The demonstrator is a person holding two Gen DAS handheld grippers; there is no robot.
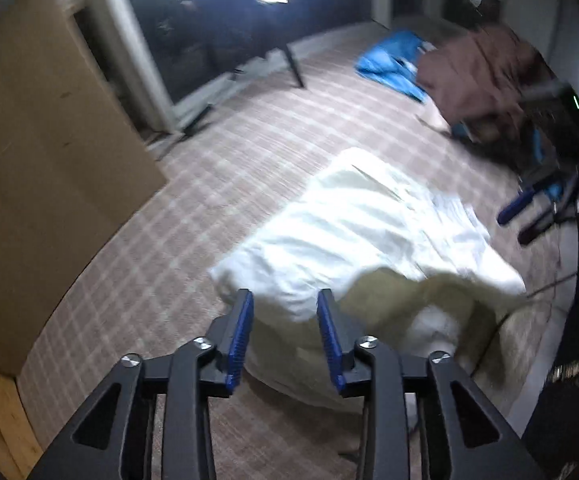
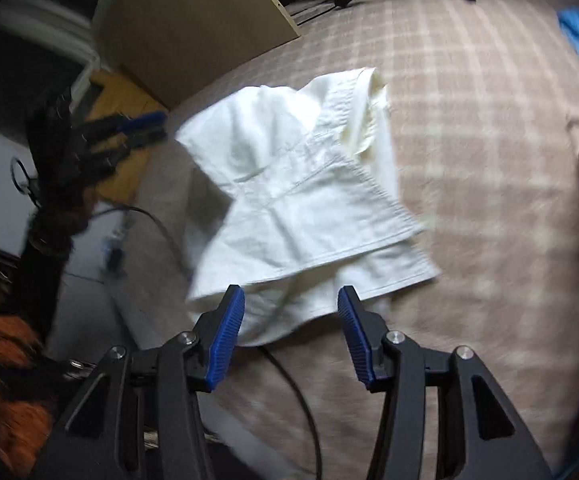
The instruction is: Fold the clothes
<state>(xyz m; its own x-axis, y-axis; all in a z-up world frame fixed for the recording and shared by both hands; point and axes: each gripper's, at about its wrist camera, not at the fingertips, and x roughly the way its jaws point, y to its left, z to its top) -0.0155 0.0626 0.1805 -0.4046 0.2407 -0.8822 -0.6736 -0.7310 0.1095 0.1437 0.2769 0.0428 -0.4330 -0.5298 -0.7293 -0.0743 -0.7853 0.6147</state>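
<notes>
— White cotton on a checked carpet (image 1: 249,152): why does the garment (image 2: 305,200) lie there half-doubled?

— It looks to be folded over itself, one layer's hem crossing the one beneath, laid flat so the creases can be squared. It sits mid-floor, near a cardboard box (image 1: 49,160), well apart from a blue cloth (image 1: 393,60) and a brown heap (image 1: 477,76).

— And the tools?

— Both released. The left gripper (image 1: 285,308) hangs over the near edge with its jaws parted and nothing pinched; the right gripper (image 2: 291,304) stands wider, its blue pads (image 2: 225,336) clear of the hem below.

— Why let go?

— Probably a fold has just been laid down and each hand is free to take a fresh edge. Blur makes it hard to say whether the fabric has fully settled.

— Hazards?

— A dark cable (image 2: 161,228) runs just beside the garment.
</notes>
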